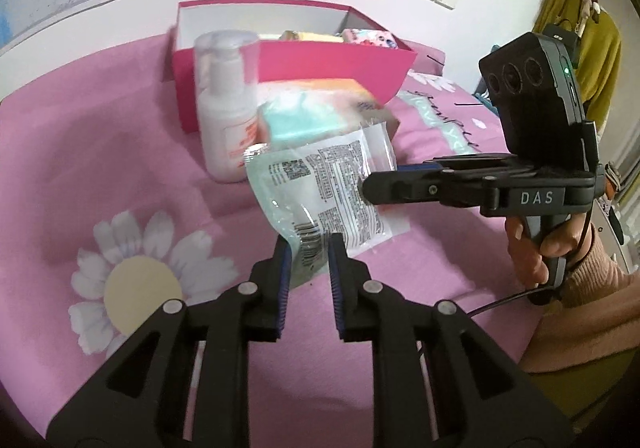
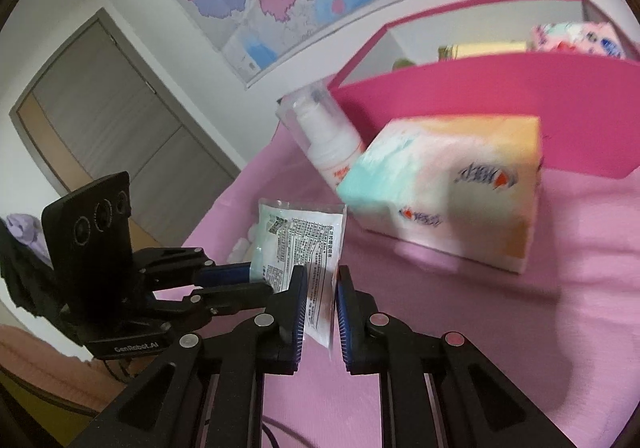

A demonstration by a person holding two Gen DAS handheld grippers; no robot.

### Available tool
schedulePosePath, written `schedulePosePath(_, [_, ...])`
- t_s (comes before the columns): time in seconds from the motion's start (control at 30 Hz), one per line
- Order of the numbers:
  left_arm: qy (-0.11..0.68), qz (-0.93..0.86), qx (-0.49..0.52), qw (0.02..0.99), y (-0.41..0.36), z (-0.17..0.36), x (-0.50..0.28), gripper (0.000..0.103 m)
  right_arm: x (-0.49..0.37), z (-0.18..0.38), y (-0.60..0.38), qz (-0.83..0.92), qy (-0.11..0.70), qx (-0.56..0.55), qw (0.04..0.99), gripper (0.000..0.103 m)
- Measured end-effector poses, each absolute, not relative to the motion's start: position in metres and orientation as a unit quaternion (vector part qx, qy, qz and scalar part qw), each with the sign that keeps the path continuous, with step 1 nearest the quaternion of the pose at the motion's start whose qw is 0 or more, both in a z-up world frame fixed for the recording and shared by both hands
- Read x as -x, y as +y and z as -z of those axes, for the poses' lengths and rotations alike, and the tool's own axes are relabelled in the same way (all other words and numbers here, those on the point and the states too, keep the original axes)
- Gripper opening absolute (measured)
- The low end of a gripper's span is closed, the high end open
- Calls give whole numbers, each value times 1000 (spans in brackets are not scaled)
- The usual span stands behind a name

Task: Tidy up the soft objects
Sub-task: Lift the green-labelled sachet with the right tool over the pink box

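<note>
A flat clear packet [image 1: 332, 176] with a printed label hangs just above the pink bedspread. My left gripper [image 1: 308, 248] is shut on its lower corner. My right gripper [image 1: 366, 188] comes in from the right and pinches the packet's side edge. In the right wrist view the packet [image 2: 304, 232] sits between the pads of my right gripper [image 2: 320, 276], with the left gripper [image 2: 256, 280] gripping it from the left. Behind it a soft tissue pack [image 1: 312, 108] [image 2: 448, 184] lies on the bed.
A white pump bottle [image 1: 228, 116] [image 2: 328, 140] stands beside the tissue pack. An open pink box [image 1: 288, 64] [image 2: 480, 96] behind them holds several packs. A person's hand [image 1: 532, 244] holds the right gripper's handle. The bedspread [image 1: 136, 280] carries a daisy print.
</note>
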State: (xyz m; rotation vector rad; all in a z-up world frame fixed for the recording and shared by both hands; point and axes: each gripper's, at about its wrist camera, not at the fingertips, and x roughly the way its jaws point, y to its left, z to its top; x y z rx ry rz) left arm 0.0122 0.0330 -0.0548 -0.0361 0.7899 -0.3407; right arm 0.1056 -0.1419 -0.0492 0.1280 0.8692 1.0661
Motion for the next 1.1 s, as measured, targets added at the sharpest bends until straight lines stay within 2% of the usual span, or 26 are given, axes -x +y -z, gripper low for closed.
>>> schedulePosePath(1.1, [357,190,3,915,7,8,-39,21,-87,4,-195,-452,353,-70,816,14])
